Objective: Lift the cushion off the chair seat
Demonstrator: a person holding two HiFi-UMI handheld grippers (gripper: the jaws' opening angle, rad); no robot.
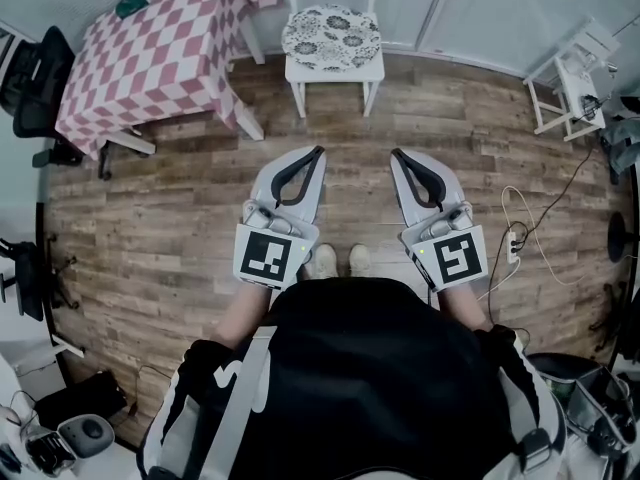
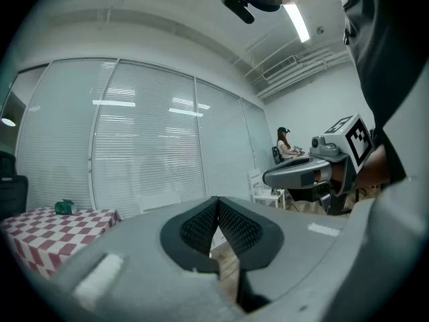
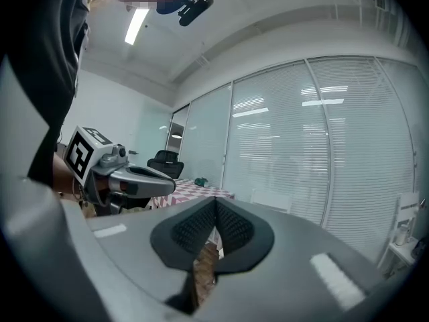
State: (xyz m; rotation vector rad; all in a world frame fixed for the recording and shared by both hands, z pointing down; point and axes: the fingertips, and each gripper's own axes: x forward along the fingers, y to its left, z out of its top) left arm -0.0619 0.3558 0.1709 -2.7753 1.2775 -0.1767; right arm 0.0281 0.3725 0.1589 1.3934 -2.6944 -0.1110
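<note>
The cushion (image 1: 331, 36) is seen well ahead of the left gripper (image 1: 318, 152), seemingly the nearer, and the right gripper (image 1: 396, 153), both pressed together empty

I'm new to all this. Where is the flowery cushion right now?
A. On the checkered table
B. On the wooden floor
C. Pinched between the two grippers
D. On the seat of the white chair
D: the cushion lies on the seat of the white chair, while the left gripper and right gripper are well short of it, both shut and empty.
</note>
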